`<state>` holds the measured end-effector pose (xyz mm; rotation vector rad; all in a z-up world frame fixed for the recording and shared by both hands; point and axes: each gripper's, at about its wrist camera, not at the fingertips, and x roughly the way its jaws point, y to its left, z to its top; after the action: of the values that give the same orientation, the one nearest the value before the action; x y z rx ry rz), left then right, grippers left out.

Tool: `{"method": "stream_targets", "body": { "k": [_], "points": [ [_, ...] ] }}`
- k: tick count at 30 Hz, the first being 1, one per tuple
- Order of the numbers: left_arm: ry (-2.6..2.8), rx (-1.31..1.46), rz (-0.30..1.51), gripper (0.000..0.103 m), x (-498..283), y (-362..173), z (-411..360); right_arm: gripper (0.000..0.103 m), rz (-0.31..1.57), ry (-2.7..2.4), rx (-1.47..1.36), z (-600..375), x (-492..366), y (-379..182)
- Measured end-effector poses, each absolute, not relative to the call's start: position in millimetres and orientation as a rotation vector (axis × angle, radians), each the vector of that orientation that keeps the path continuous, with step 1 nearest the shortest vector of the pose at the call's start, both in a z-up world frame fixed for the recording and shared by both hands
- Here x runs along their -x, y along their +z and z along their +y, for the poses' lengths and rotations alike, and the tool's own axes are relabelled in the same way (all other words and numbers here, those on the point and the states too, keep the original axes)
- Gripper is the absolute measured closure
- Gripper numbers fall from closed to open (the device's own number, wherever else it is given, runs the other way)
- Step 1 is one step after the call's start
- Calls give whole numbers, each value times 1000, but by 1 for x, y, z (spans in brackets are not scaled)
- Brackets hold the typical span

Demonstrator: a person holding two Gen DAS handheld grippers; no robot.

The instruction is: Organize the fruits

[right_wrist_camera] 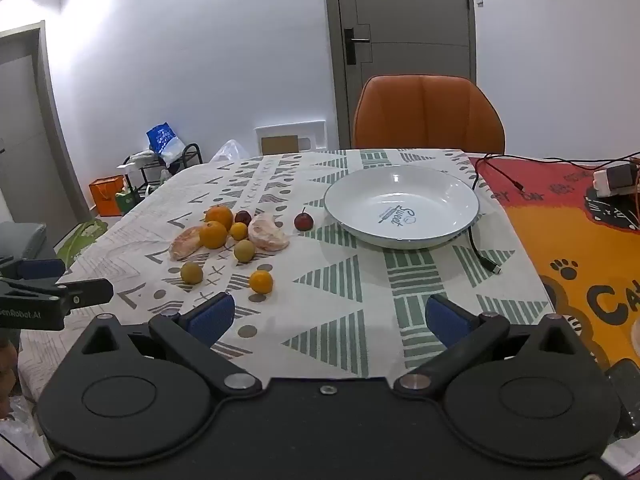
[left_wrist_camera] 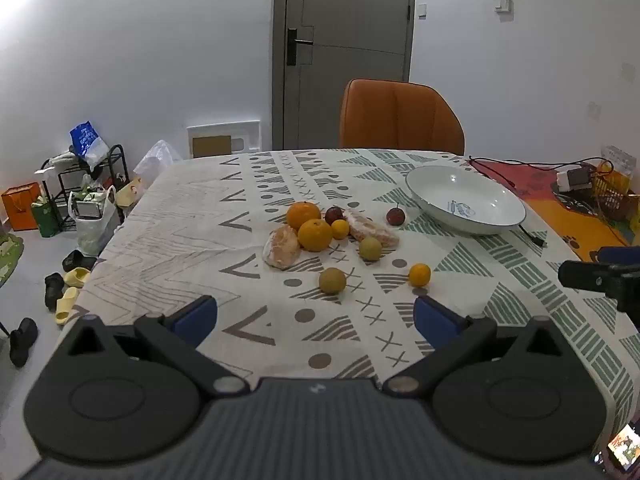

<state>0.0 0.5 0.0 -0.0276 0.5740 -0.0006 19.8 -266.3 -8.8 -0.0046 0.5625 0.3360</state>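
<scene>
Several fruits lie loose on the patterned tablecloth: two oranges (left_wrist_camera: 315,234), two peeled pomelo pieces (left_wrist_camera: 282,247), small yellow-green fruits (left_wrist_camera: 332,280), small orange ones (left_wrist_camera: 419,275) and two dark red fruits (left_wrist_camera: 395,216). A white plate (left_wrist_camera: 465,199) stands empty to their right; it also shows in the right wrist view (right_wrist_camera: 401,205). My left gripper (left_wrist_camera: 315,318) is open and empty, short of the fruits. My right gripper (right_wrist_camera: 330,318) is open and empty, in front of the plate, with the small orange fruit (right_wrist_camera: 261,281) ahead to its left.
An orange chair (left_wrist_camera: 400,118) stands at the table's far side. A black cable (right_wrist_camera: 480,254) lies beside the plate. A red and orange mat (right_wrist_camera: 580,240) with a basket and charger covers the table's right. Bags, a rack and shoes are on the floor at left.
</scene>
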Motion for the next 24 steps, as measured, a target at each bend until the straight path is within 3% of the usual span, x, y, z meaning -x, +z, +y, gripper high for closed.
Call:
{"method": "stream_targets", "body": {
  "k": [24],
  "points": [
    [23,50,569,0,5,5,9,0,574,314,30,-266,-22,-16]
  ]
}}
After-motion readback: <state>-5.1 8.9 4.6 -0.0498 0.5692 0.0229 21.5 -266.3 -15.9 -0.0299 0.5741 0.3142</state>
